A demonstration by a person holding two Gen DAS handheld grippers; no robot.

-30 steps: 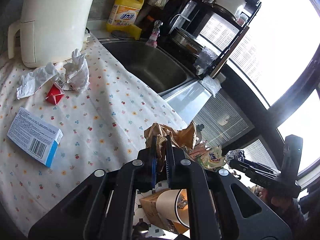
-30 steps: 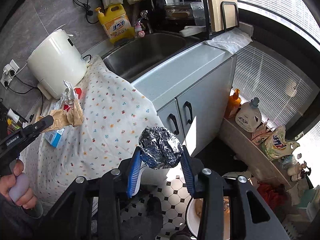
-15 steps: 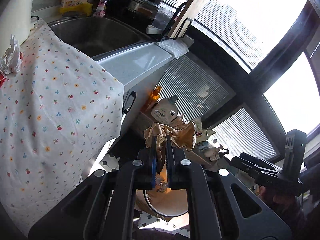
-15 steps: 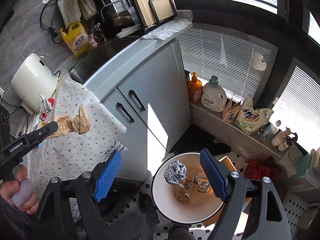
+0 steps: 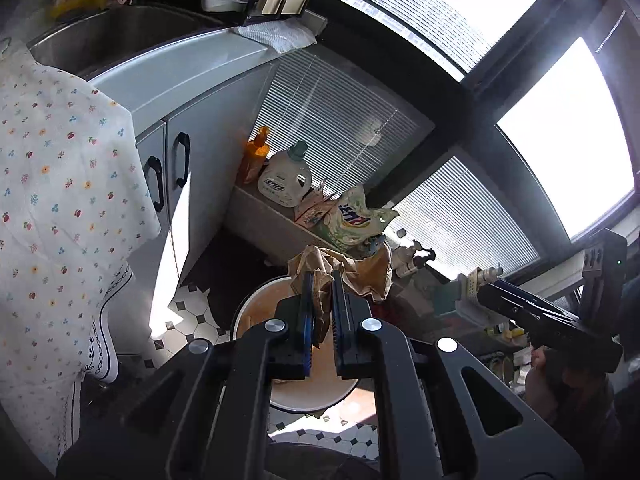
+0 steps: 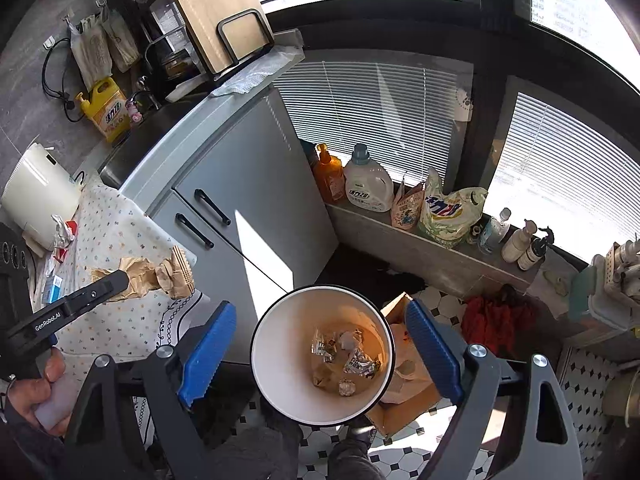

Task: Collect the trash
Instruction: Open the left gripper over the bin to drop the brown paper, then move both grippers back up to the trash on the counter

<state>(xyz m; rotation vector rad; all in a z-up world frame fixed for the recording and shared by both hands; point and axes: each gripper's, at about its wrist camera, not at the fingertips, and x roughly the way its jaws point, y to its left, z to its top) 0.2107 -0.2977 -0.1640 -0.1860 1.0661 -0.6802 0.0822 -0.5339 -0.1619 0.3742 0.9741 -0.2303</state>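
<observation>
My left gripper (image 5: 321, 280) is shut on a crumpled brown paper bag (image 5: 356, 270) and holds it above the white trash bin (image 5: 256, 308) on the floor. In the right wrist view the same bag (image 6: 160, 274) hangs to the left of the bin, over the tablecloth edge. My right gripper (image 6: 320, 344) is open and empty, directly above the bin (image 6: 276, 332). Inside the bin lie a foil ball (image 6: 347, 387) and several wrappers (image 6: 362, 364).
A grey cabinet (image 6: 240, 184) with a flowered tablecloth (image 6: 116, 240) stands left of the bin. More trash (image 6: 60, 236) lies on the cloth by a white appliance (image 6: 38, 188). A cardboard box (image 6: 404, 376) sits beside the bin. Bottles line a ledge (image 6: 400, 232) under the window.
My right gripper opened and dropped the foil ball into the bin. My left gripper carried the brown paper bag off the table toward the bin.
</observation>
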